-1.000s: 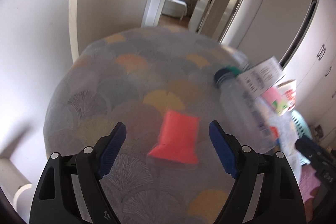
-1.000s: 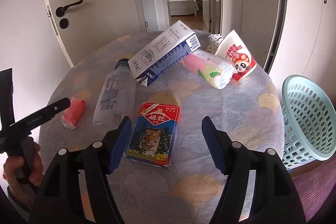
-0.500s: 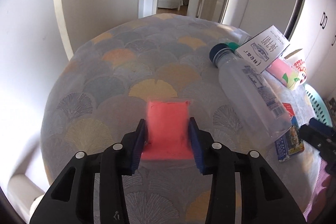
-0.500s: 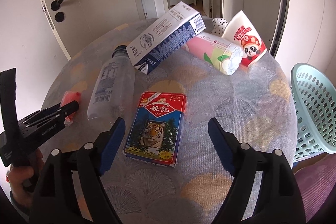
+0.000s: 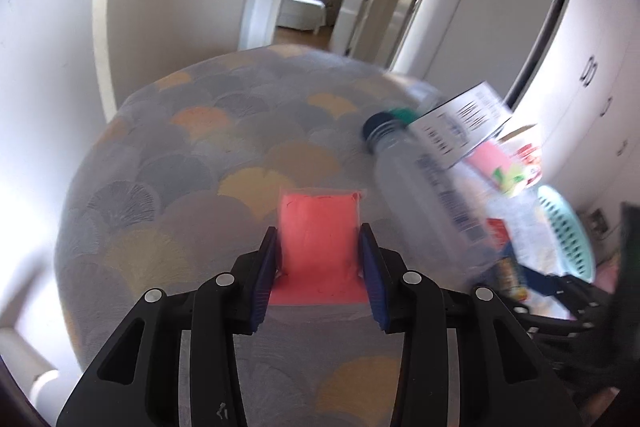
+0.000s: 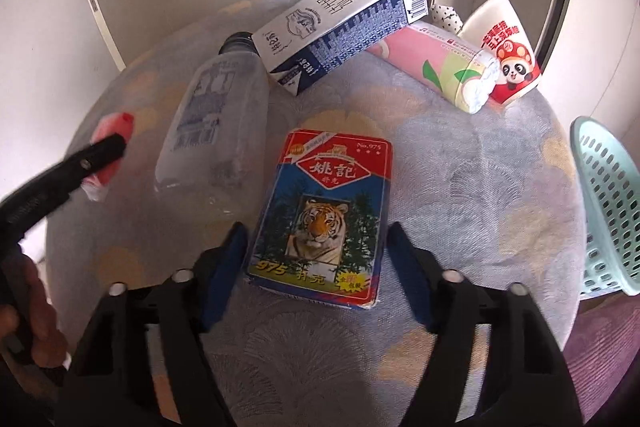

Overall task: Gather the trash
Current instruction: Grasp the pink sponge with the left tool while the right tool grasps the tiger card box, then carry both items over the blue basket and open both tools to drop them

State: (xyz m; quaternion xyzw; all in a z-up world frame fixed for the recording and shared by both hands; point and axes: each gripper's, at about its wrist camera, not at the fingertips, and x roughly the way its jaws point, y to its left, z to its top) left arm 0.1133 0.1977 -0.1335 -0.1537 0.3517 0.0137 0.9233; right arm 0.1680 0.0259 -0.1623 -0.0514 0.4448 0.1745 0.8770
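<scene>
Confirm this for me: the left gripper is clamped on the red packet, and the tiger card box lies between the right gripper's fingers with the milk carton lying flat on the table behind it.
Not the carton. In the right wrist view the milk carton is tilted, propped on the pink roll. The left gripper is clamped on the red packet; the tiger card box lies between the closing right gripper's fingers.

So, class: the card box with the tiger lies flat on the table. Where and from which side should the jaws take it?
Take the tiger card box across its two long side edges, from above at its near end. It lies flat with those edges bare, and the right gripper, jaws closing, already straddles it there.
</scene>
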